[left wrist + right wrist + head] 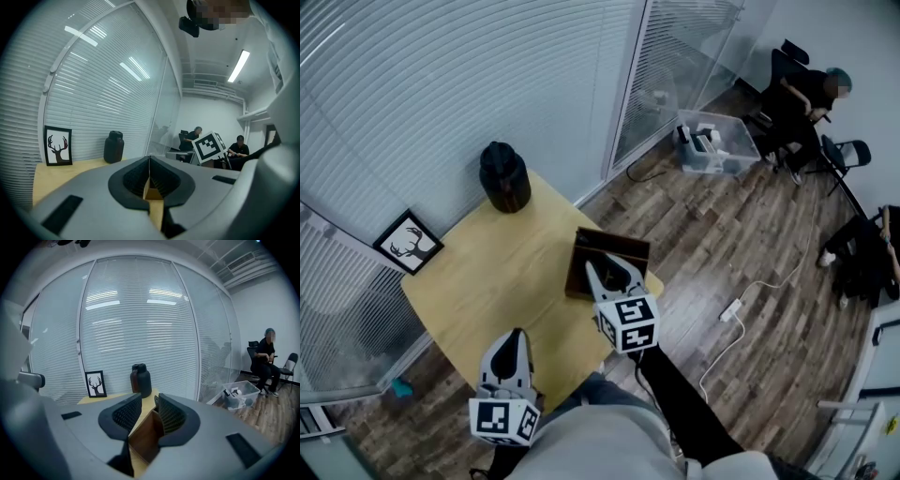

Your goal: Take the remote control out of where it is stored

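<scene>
- Yellow counter (487,272) by blinds (487,84); brown box (614,246) sits near counter's edge.
- R gripper (149,401) above box, jaws slightly apart, nothing clamped.
- L gripper (149,164) jaws together, over counter's near edge.
- Remote not visible in any view.

The left tongs (517,334) and right tongs (602,270) have grey shells, black ribbed pads (126,414) and white cubes (628,323) with black square markers. The person wears a black sleeve (680,408) and pale grey clothing (600,448).

On the pale wooden table (478,281) beside the blinds: a dark jar (504,176) upright at the far corner, a framed deer picture (409,242) at the left corner, a dark brown wooden box (609,246) near the right edge.
</scene>
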Action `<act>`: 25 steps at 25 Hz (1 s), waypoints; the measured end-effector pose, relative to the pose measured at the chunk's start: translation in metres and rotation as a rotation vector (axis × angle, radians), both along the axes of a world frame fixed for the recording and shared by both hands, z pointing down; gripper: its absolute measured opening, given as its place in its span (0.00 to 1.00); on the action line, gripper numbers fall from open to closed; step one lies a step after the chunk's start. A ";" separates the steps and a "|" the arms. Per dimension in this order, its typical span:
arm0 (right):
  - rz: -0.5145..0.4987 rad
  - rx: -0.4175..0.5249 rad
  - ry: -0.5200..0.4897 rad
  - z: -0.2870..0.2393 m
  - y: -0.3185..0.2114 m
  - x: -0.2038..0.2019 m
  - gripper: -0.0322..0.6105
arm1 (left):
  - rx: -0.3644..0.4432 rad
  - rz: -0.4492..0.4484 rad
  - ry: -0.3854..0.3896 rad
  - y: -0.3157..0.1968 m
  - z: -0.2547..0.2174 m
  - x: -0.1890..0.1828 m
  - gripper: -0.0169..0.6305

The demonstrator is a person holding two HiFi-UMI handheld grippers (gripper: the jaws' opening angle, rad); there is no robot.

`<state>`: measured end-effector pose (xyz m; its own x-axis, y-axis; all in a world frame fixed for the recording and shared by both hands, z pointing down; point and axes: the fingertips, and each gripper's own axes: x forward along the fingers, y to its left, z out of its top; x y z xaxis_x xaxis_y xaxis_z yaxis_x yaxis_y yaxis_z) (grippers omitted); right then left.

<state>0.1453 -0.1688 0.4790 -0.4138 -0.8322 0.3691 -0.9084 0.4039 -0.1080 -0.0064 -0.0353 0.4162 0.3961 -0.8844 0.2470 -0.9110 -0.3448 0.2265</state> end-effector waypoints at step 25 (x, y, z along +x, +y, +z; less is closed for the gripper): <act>-0.023 -0.072 0.072 0.034 -0.046 -0.014 0.22 | -0.031 -0.081 0.000 -0.003 0.006 -0.031 0.04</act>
<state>0.1309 -0.2145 0.5132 -0.4025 -0.7931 0.4571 -0.9056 0.4180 -0.0721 -0.0372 -0.0385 0.4218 0.3232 -0.9056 0.2745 -0.9356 -0.2623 0.2361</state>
